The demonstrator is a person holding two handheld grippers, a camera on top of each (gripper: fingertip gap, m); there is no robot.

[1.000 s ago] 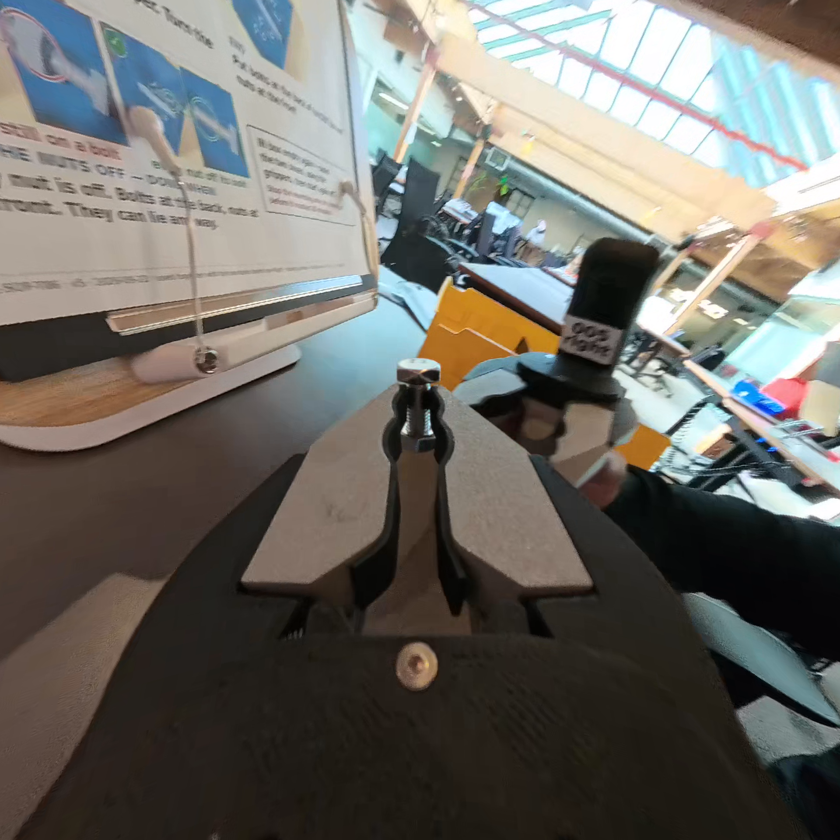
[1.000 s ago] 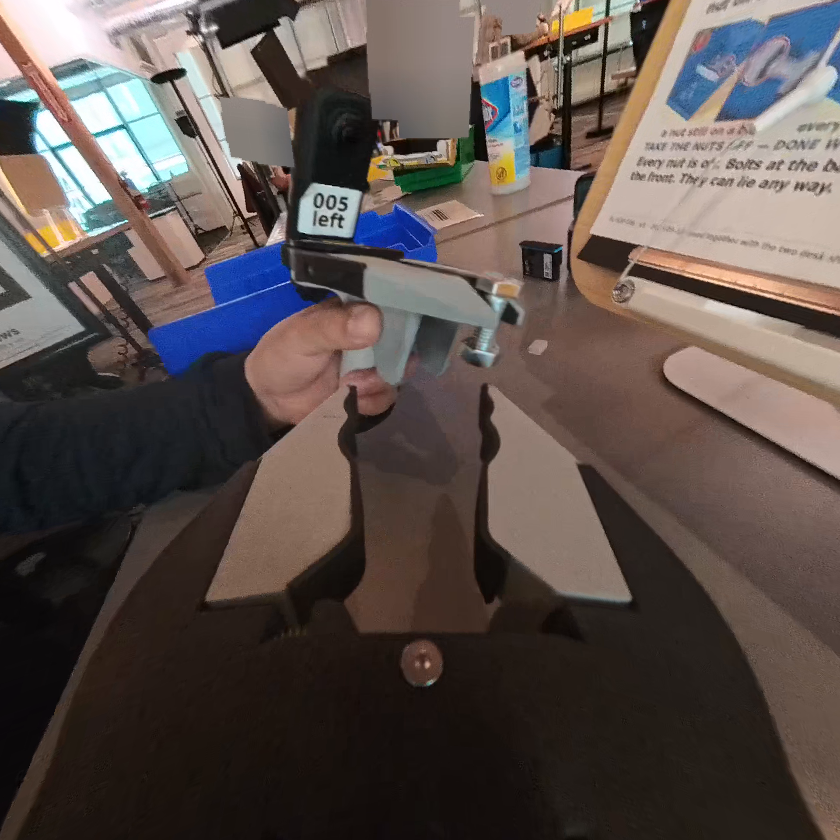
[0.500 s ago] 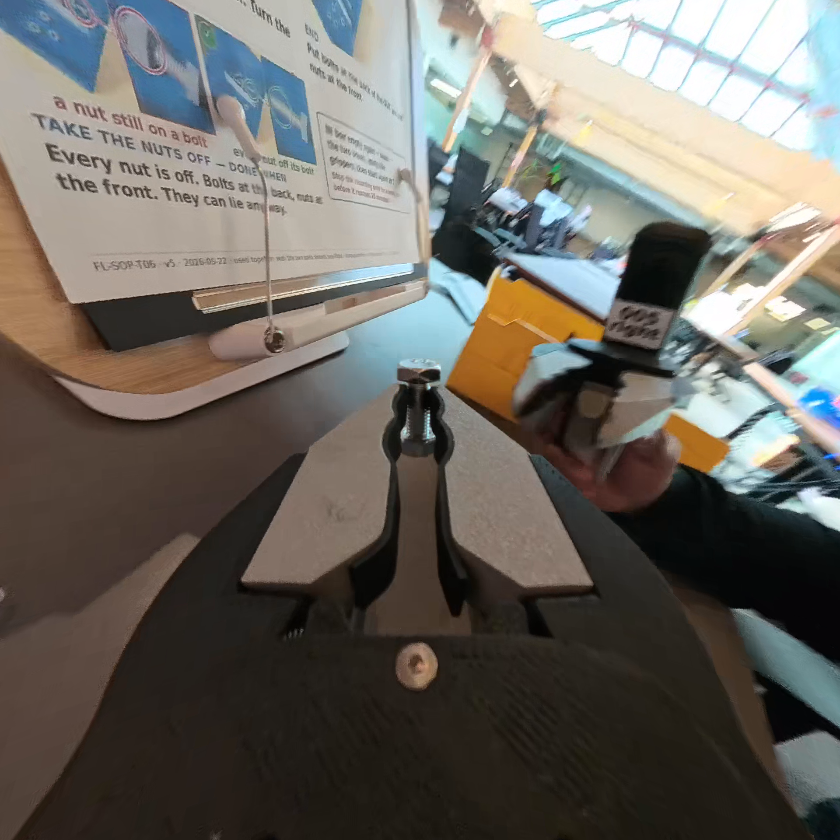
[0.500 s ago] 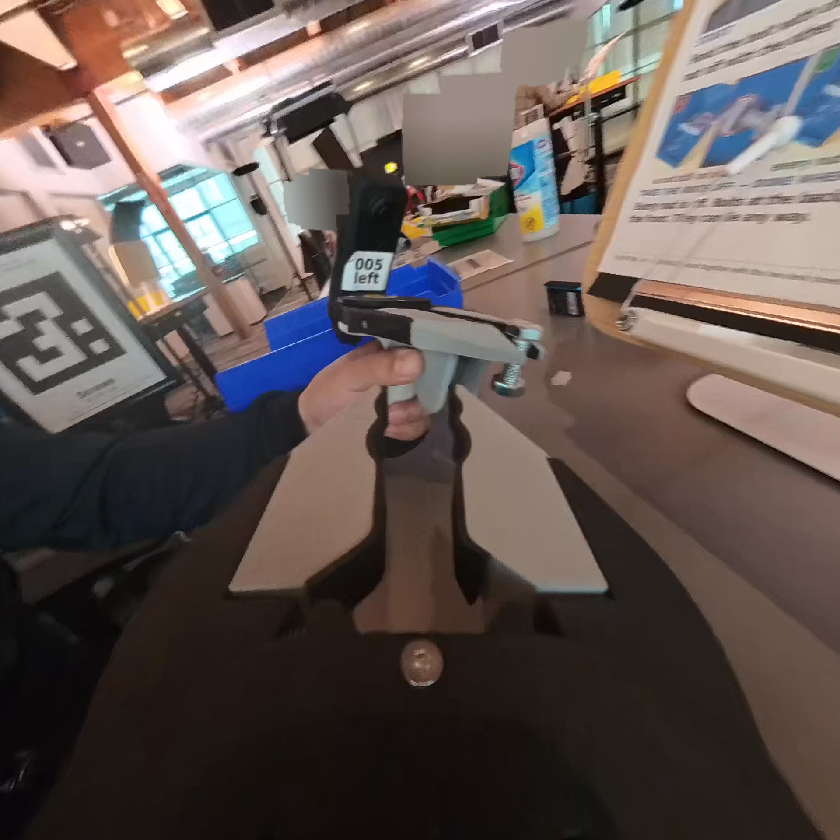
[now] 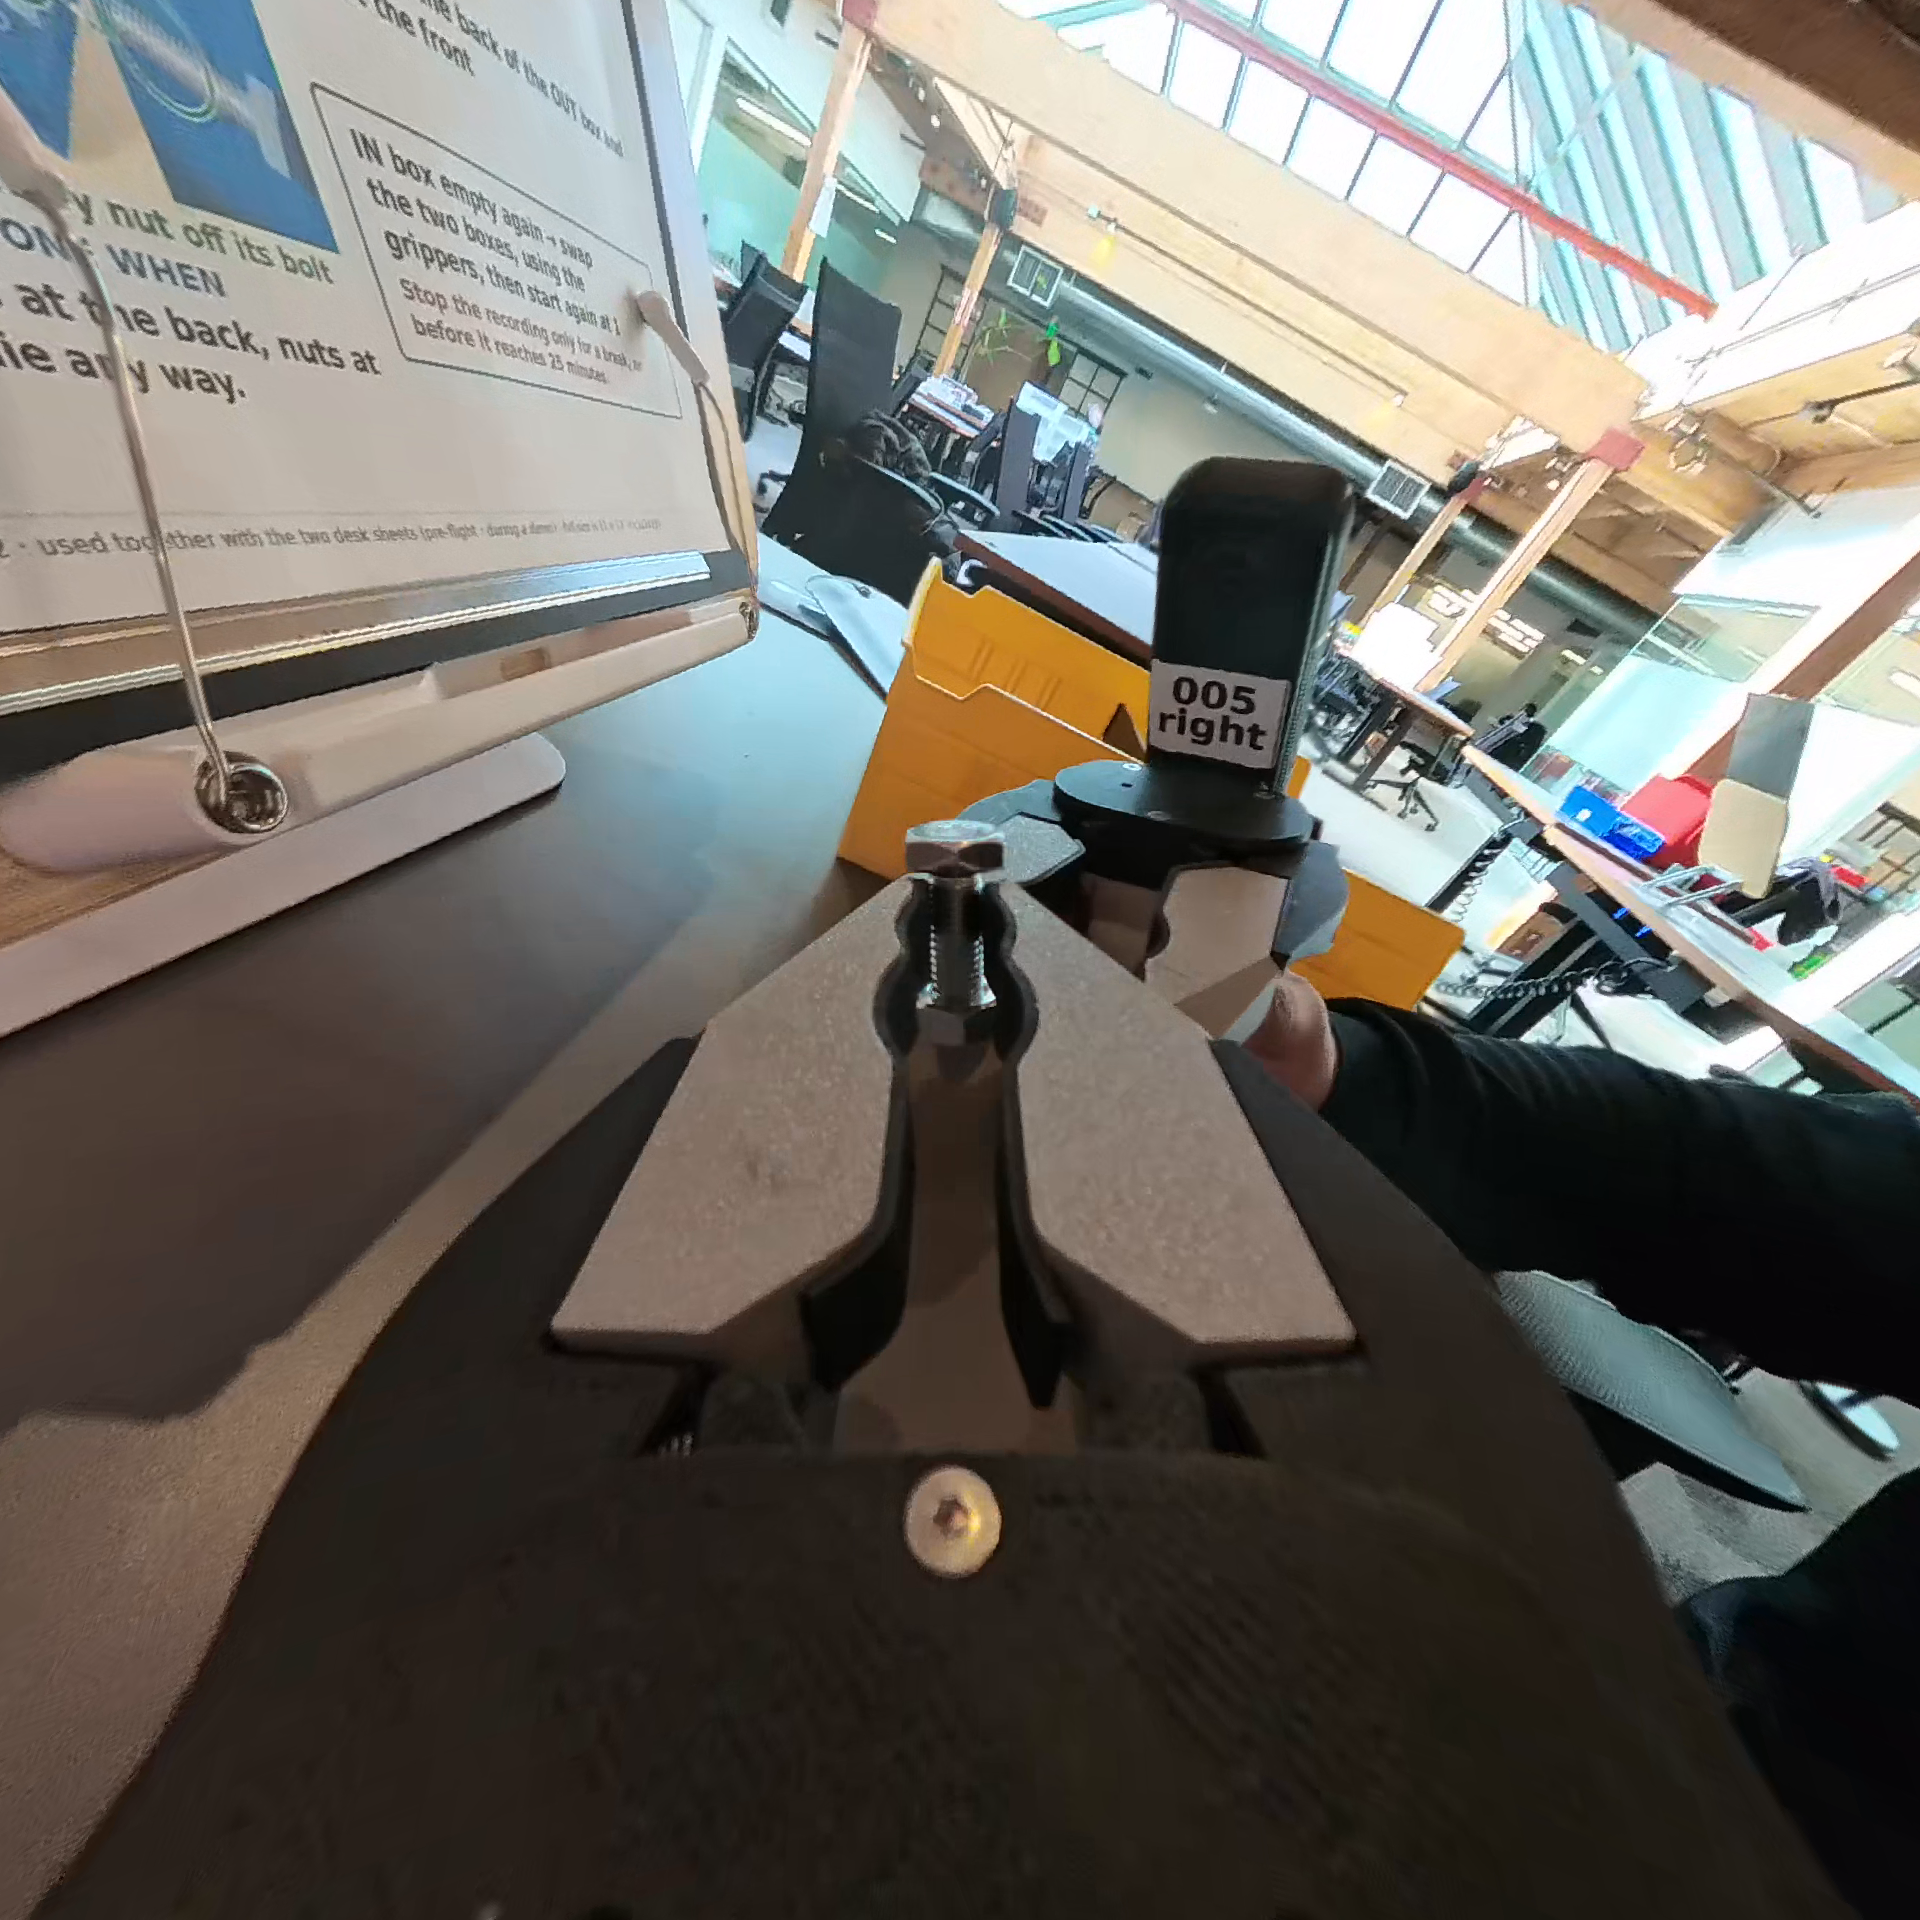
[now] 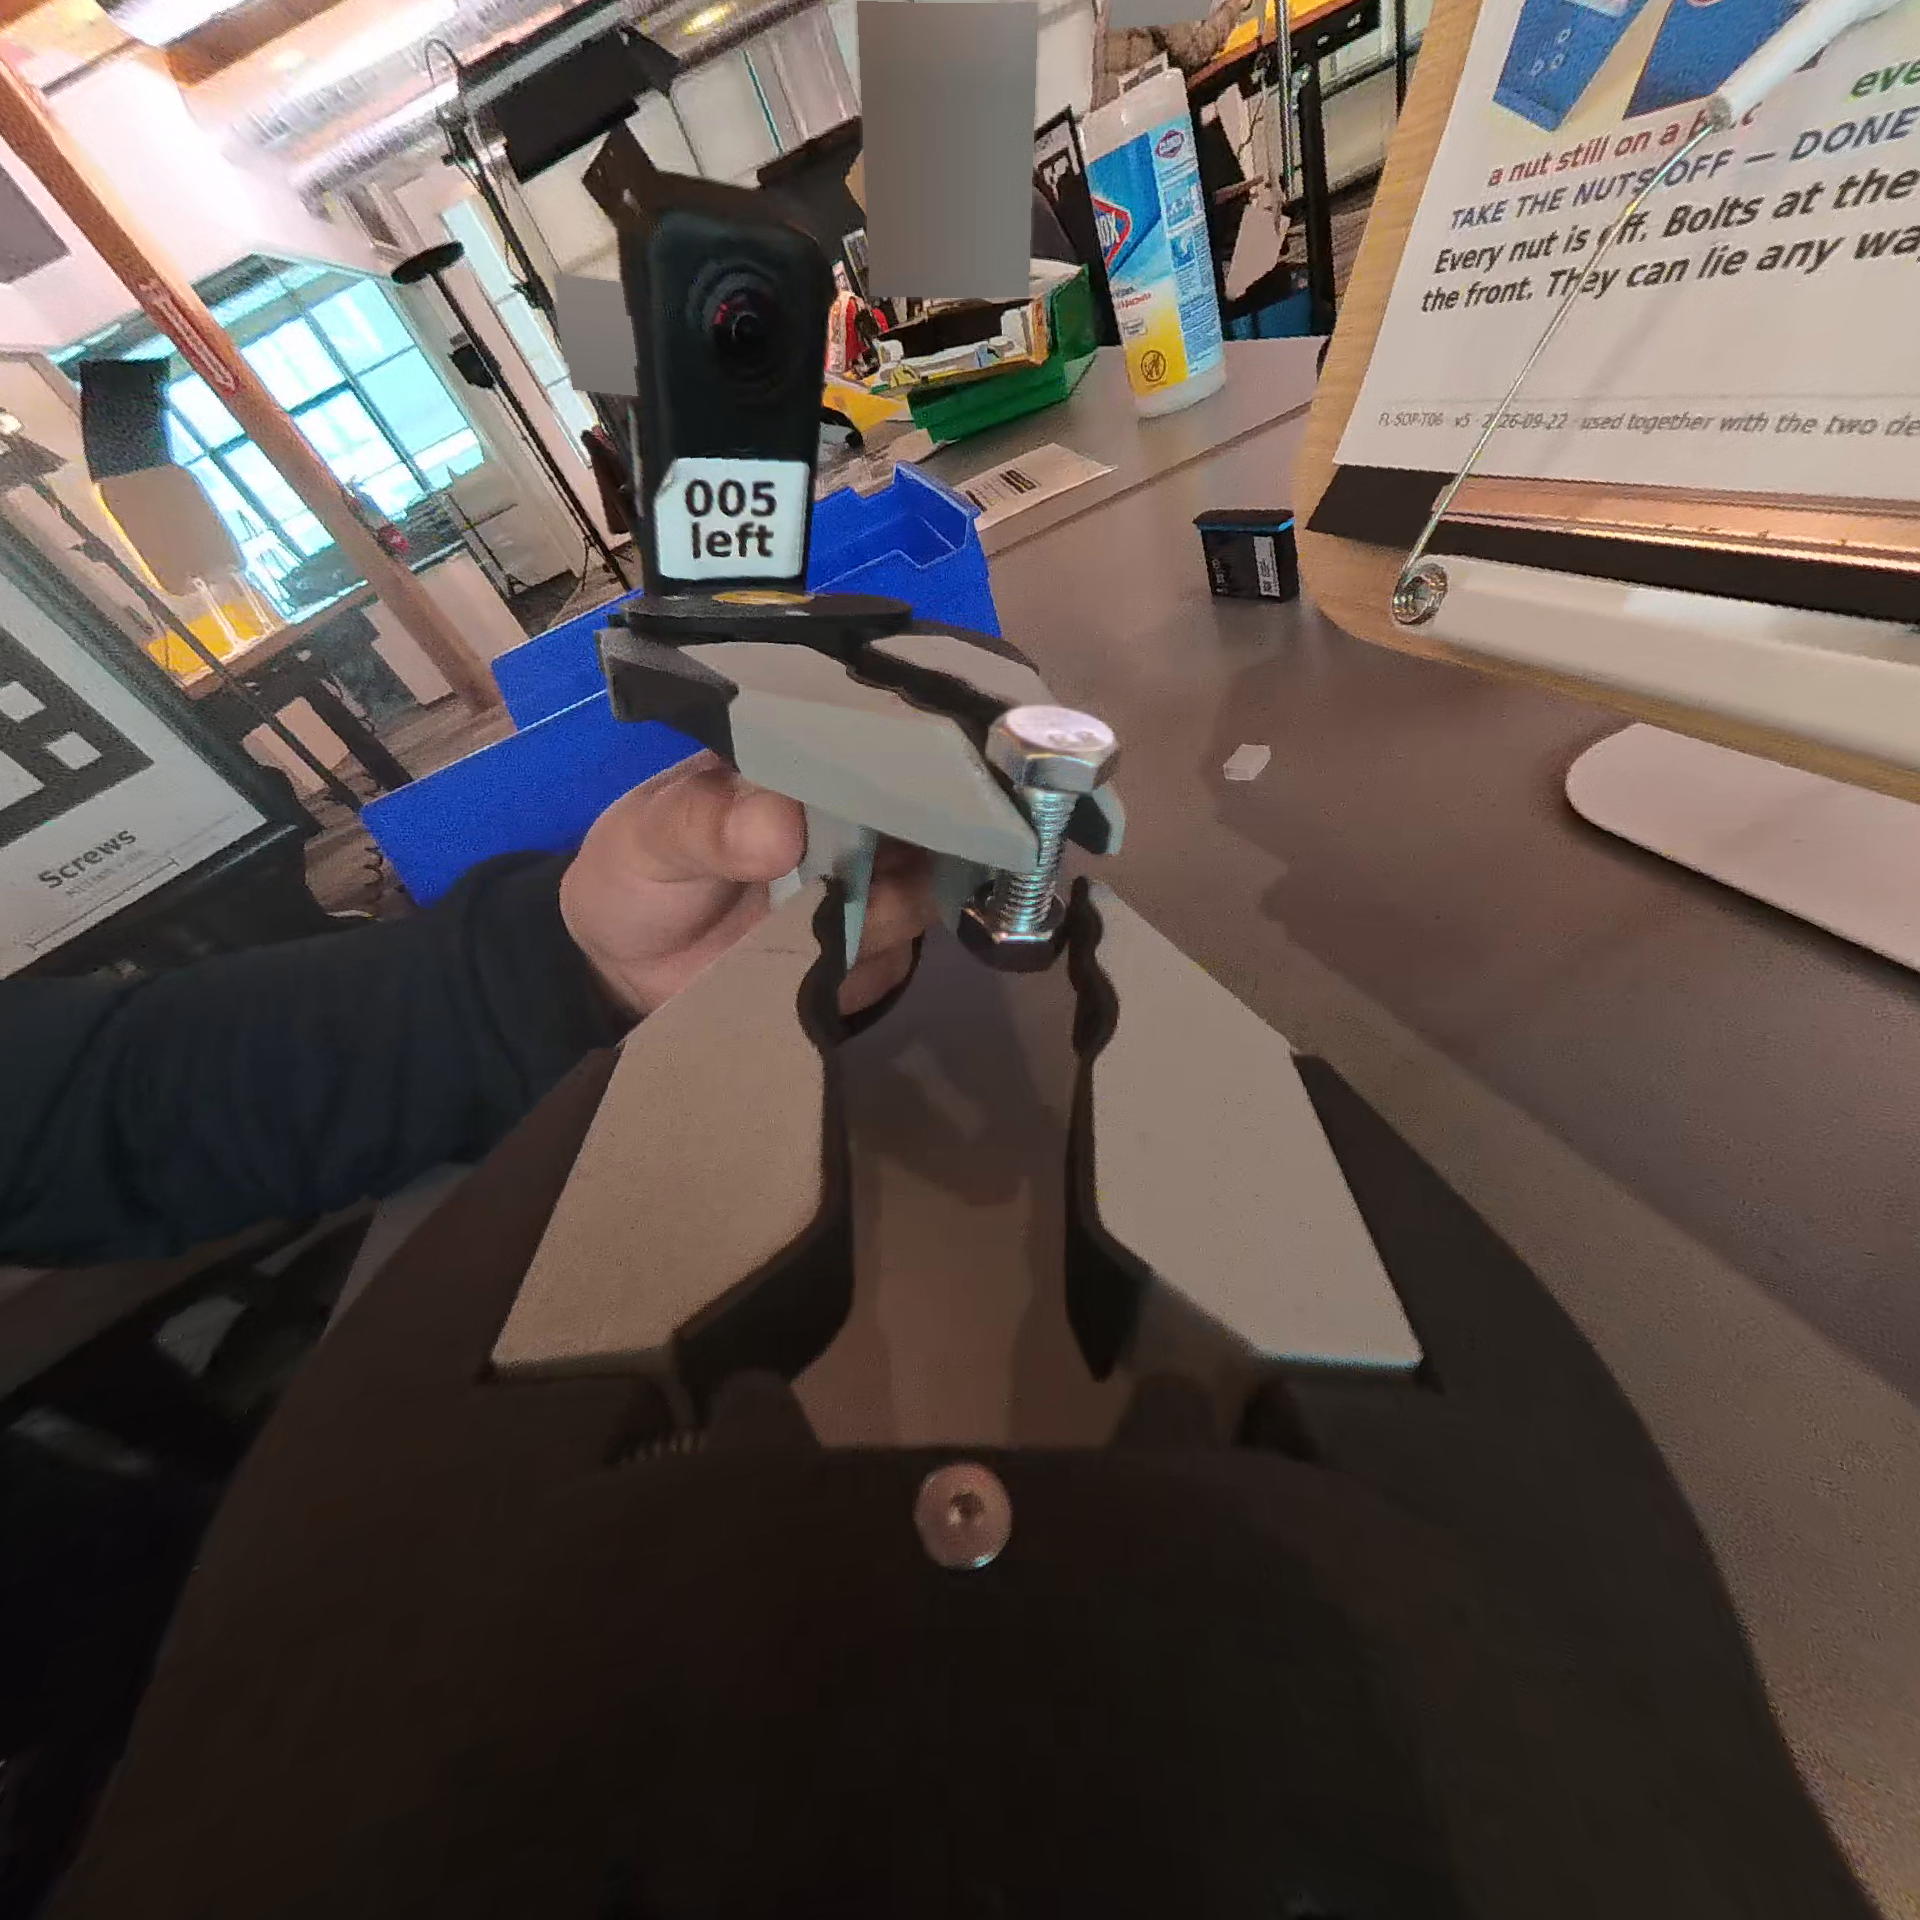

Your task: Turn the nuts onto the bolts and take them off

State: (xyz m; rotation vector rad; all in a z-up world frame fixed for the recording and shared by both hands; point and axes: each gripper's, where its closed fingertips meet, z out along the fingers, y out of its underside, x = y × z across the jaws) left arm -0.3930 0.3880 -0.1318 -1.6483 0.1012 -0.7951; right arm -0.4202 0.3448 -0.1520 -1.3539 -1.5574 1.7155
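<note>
My left gripper [image 5: 954,935] is shut on a silver bolt [image 5: 952,940] and holds it upright in the air, hex head on top. A nut [image 5: 948,1023] sits on the lower end of the thread. In the right wrist view the left gripper [image 6: 1060,821] holds the bolt [image 6: 1051,743] just ahead of my right gripper [image 6: 951,966]. The right gripper is open and empty. The nut [image 6: 1013,923] hangs between its fingertips, close to the right finger [image 6: 1164,1091]. The right gripper also shows in the left wrist view [image 5: 1143,914], just behind the bolt.
A document stand with a printed sheet [image 5: 312,416] stands on the dark table [image 5: 312,1091] at the back. A yellow bin [image 5: 987,717] is to the right and a blue bin [image 6: 582,769] to the left. A small black block [image 6: 1247,556] lies near the stand. My right fingertips sit around 5 centimeters from my left ones.
Half a second ago my right gripper was farther back with narrower jaws. Now its jaws are wider and it has come up to the nut. My left gripper kept hold of the bolt.
</note>
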